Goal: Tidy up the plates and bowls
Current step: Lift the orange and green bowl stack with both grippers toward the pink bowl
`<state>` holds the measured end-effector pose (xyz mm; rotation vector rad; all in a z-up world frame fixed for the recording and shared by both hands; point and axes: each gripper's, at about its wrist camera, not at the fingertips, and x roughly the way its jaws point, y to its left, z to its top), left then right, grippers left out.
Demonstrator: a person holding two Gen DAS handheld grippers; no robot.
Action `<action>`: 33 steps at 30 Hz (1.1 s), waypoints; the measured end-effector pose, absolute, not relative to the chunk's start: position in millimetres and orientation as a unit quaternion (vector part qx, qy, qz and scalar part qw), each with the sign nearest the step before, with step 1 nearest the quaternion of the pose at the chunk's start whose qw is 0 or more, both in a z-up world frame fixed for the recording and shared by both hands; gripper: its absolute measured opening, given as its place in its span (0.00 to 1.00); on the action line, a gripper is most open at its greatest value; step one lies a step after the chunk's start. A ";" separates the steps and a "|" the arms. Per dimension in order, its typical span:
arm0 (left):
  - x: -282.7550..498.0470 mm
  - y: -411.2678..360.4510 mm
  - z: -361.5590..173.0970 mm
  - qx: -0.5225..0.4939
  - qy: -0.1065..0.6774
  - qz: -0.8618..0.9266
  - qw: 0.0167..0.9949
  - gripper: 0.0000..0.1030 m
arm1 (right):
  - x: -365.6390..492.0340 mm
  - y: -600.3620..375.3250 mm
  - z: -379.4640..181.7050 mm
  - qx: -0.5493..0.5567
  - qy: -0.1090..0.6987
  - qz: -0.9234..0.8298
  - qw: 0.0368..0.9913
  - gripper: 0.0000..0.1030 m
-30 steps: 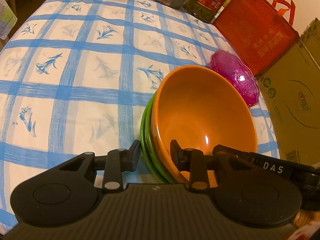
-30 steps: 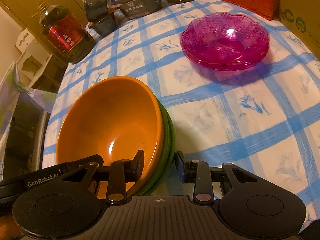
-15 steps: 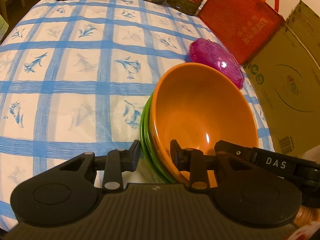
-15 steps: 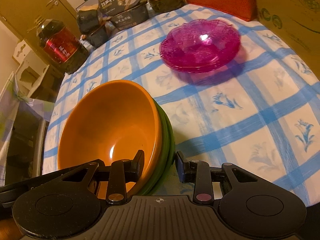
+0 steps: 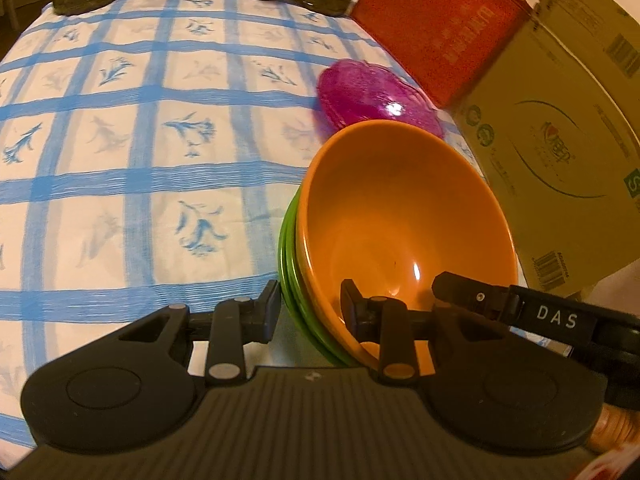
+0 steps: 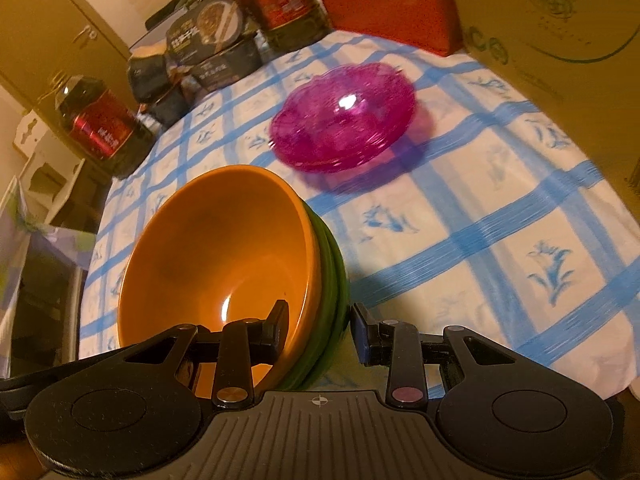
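An orange bowl point(image 5: 400, 216) sits nested in green bowls point(image 5: 290, 264), and the stack hangs tilted over the blue-checked tablecloth point(image 5: 120, 160). My left gripper point(image 5: 310, 302) is shut on the stack's rim, one finger inside the orange bowl and one outside the green ones. My right gripper point(image 6: 320, 322) is shut on the opposite rim of the orange bowl point(image 6: 224, 248) and green bowls point(image 6: 334, 276) the same way. One right-gripper finger point(image 5: 472, 292) shows inside the bowl in the left wrist view. Stacked pink glass dishes point(image 6: 344, 120) rest on the cloth beyond, also visible as pink dishes point(image 5: 372, 92).
A cardboard box point(image 5: 560, 152) and a red bag point(image 5: 440, 28) stand along the table's right side. Oil bottles point(image 6: 100, 128) and food boxes point(image 6: 212, 48) line the far edge. A cabinet and shelf stand beyond the left edge of the tablecloth point(image 6: 500, 220).
Both grippers have carried the bowl stack across the table, toward the cardboard box side. The pink dishes have slid left in both views. Neither grip has changed.
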<state>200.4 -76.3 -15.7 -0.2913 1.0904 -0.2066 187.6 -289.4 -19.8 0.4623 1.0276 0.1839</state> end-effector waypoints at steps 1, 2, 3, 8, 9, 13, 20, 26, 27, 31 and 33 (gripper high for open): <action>201.5 -80.2 -15.1 -0.136 0.516 -0.100 0.840 0.28 | 187.7 -292.9 -19.0 0.220 0.485 0.085 0.842 0.33; 202.6 -82.8 -14.8 -0.135 0.516 -0.102 0.840 0.28 | 187.6 -295.7 -17.8 0.221 0.484 0.083 0.843 0.33; 203.6 -85.5 -14.5 -0.134 0.516 -0.104 0.840 0.28 | 188.2 -298.9 -17.1 0.221 0.483 0.081 0.843 0.33; 208.9 -97.1 -13.1 -0.129 0.517 -0.113 0.839 0.28 | 191.2 -310.7 -11.9 0.222 0.478 0.074 0.847 0.33; 209.6 -98.9 -12.7 -0.128 0.516 -0.114 0.839 0.28 | 191.7 -312.2 -10.7 0.221 0.477 0.074 0.847 0.33; 212.8 -104.8 -11.5 -0.126 0.517 -0.118 0.838 0.28 | 194.6 -317.7 -7.2 0.219 0.474 0.071 0.850 0.33; 220.6 -111.2 -7.4 -0.123 0.516 -0.121 0.839 0.28 | 198.6 -320.9 -3.1 0.218 0.471 0.070 0.852 0.33; 229.9 -114.5 -1.0 -0.122 0.513 -0.122 0.841 0.28 | 210.0 -326.2 3.4 0.218 0.467 0.070 0.854 0.33; 231.6 -115.1 0.1 -0.122 0.512 -0.123 0.841 0.28 | 212.0 -327.1 4.9 0.218 0.465 0.070 0.855 0.33; 242.2 -119.0 7.1 -0.121 0.507 -0.126 0.844 0.28 | 219.4 -331.8 10.3 0.221 0.458 0.067 0.858 0.33; 248.0 -121.5 10.9 -0.120 0.503 -0.127 0.846 0.28 | 224.3 -334.4 12.6 0.224 0.456 0.066 0.859 0.33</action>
